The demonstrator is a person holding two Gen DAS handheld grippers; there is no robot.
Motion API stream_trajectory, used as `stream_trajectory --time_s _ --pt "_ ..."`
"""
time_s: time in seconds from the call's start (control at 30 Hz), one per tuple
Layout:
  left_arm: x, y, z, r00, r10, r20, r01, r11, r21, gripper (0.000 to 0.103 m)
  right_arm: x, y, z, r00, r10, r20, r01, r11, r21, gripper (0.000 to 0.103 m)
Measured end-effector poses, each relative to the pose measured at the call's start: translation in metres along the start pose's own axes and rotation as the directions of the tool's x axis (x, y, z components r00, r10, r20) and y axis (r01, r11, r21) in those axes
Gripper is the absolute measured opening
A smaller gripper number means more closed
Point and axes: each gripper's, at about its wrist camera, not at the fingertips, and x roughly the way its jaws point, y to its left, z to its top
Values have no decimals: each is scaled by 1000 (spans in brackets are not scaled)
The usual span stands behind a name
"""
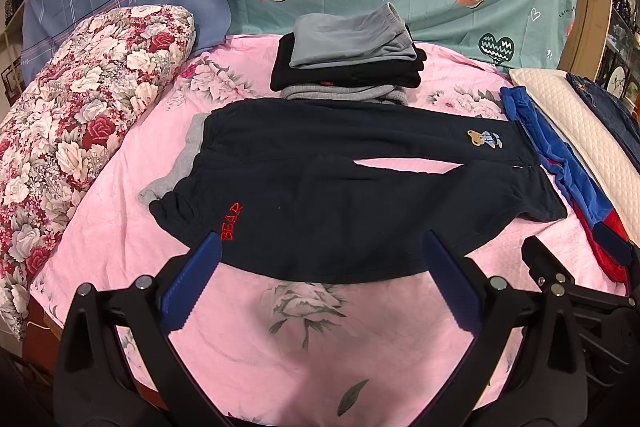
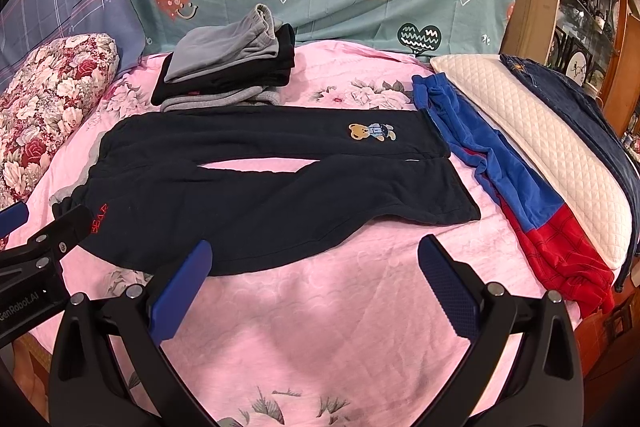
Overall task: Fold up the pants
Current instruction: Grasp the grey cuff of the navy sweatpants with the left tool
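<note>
At the left we hold the left gripper [image 1: 320, 255], jaws wide apart and empty, over the near leg of the navy pants [image 1: 340, 183], which lie flat across the pink bedsheet [image 1: 320, 347]. Our right gripper [image 2: 316, 259] also gapes empty. Pinching one layer only, we judge, could drag the pants toward the blue-and-red garment [image 2: 520, 187].

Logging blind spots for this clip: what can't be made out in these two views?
- Bottom grey garment in the folded stack: covered by the black one above, both views.
- Jeans: behind the white pillow, cut by the right edge.
- Navy pants cuff by the red BEAR lettering: hidden by the left gripper in the right wrist view.
</note>
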Motion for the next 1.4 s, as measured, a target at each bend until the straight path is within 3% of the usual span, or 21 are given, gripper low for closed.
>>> stream_trajectory --time_s 0.3,0.4,0.47,0.53,0.6,0.67,0.77,0.83,0.9,0.97,1.03,1.07,1.1,1.13,1.17,1.23,1.4 --pt "4 -1 1 1000 6 -8 -6 1000 -3 101 1 1 0 1000 0 -2 0 1000 -1 102" --pt "14 2 0 999 -10 -48 9 1000 -16 101 2 0 -1 1000 0 -3 0 1000 -3 102" --pt "35 10 -3 986 -87 -139 79 995 -62 101 6 -2 -1 1000 -8 -8 8 1000 -1 102" --pt "63 21 -10 954 -154 -257 120 982 -145 101 14 -8 -2 999 -18 -26 19 1000 18 102" --pt "89 41 -18 925 -196 -327 124 966 -228 101 24 -15 -3 998 -17 -56 19 999 46 102" --pt "105 73 -15 924 -187 -333 85 951 -296 101 31 -20 -4 997 -13 -78 17 998 57 102" --pt "120 135 -7 946 -131 -296 -5 908 -418 101 37 -23 -6 995 -20 -94 25 998 49 102" --pt "134 171 -6 939 -140 -314 -39 865 -501 101 39 -26 -7 995 -24 -99 29 998 53 102" --pt "149 205 -10 927 -197 -318 -40 792 -609 101 42 -29 -8 994 -20 -108 27 998 65 102" --pt "159 220 -11 922 -225 -314 -34 763 -646 99 45 -30 -9 993 -17 -114 25 997 67 102" --pt "166 225 -7 926 -214 -311 -39 766 -641 91 49 -31 -10 992 -16 -128 24 998 64 102" --pt "171 227 -4 926 -201 -319 -52 770 -636 68 51 -31 -11 991 -15 -135 24 998 62 102" --pt "175 228 -2 922 -211 -325 -47 772 -634 19 53 -32 -11 990 -17 -141 26 998 61 102" --pt "182 230 1 911 -229 -342 -46 770 -637 9 54 -35 -10 989 -23 -145 32 998 60 102" --pt "187 233 0 904 -259 -339 -31 753 -657 9 54 -37 -10 989 -28 -143 37 998 59 102" --pt "187 240 2 911 -272 -309 -13 731 -683 9 50 -49 -6 990 -52 -129 61 996 62 102" --pt "178 247 -10 940 -236 -245 -2 717 -697 8 52 -117 15 985 -73 -155 100 980 174 102"
